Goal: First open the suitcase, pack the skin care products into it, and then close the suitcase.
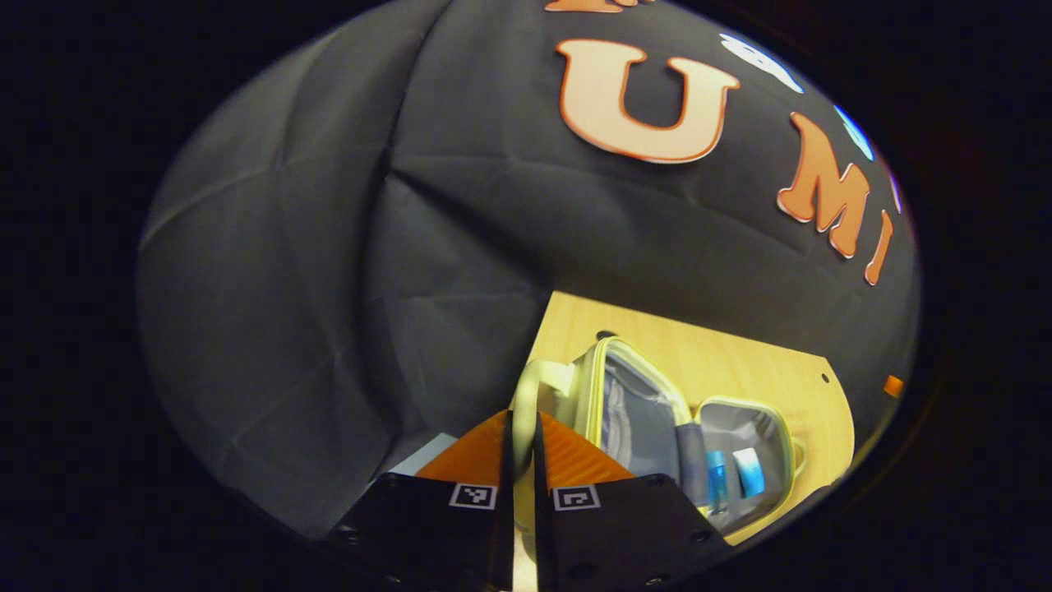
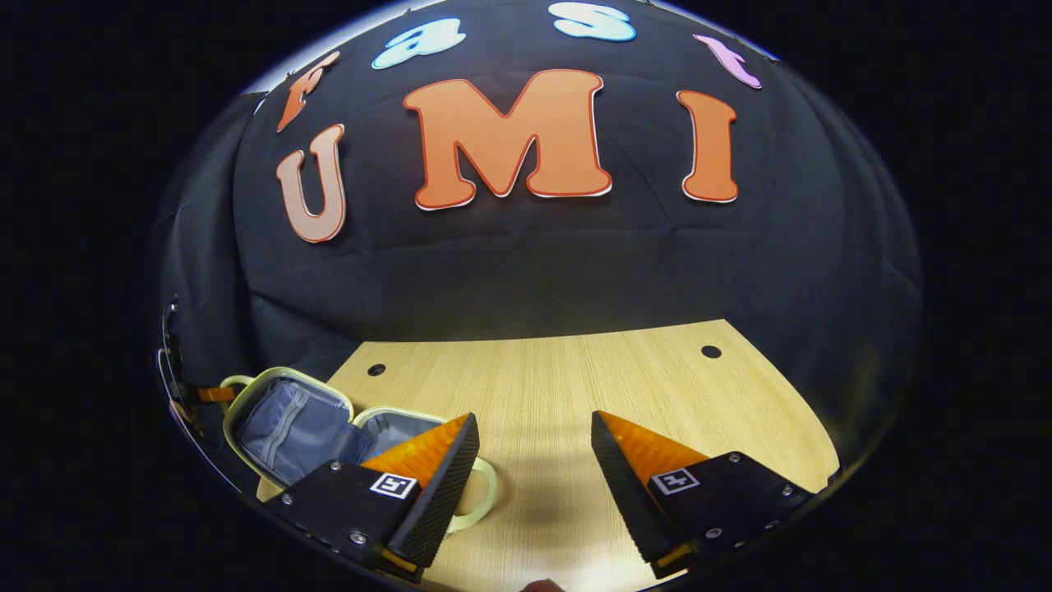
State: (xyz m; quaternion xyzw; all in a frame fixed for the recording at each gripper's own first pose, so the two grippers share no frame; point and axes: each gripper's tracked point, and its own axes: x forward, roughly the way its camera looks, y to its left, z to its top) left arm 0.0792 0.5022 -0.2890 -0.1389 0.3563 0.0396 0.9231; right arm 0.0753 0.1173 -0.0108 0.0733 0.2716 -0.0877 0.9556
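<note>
At the left end of the wooden table (image 1: 723, 362), in the left gripper view, the suitcase (image 1: 649, 411) lies open, its two shallow halves spread flat with grey lining upward. Two skin care products (image 1: 731, 475), small bluish containers, rest in the half farther from the camera. The left claw (image 1: 519, 460) is pressed nearly together about the pale handle loop (image 1: 526, 395) on the near half; both fingers appear to bear on it, though contact is partly hidden. The case seems small and light, with a semi-rigid shell and soft lining, so it should swing on its hinge with little effort yet may slide across the smooth table if pushed from one side only. The loop handles and the zipped rim are judged the sensible places to take hold; the containers look smooth and slippery and are best pinched across their bodies. In the right gripper view, the right claw (image 2: 534, 460) hangs spread wide over bare wood near the middle of the table (image 2: 575, 378), pinching nothing. The open suitcase (image 2: 288, 423) lies near the left edge, partly behind one finger, with a second loop handle (image 2: 485, 493) at its near side. This view adds the broad bare surface; the left gripper view adds the packed contents.
</note>
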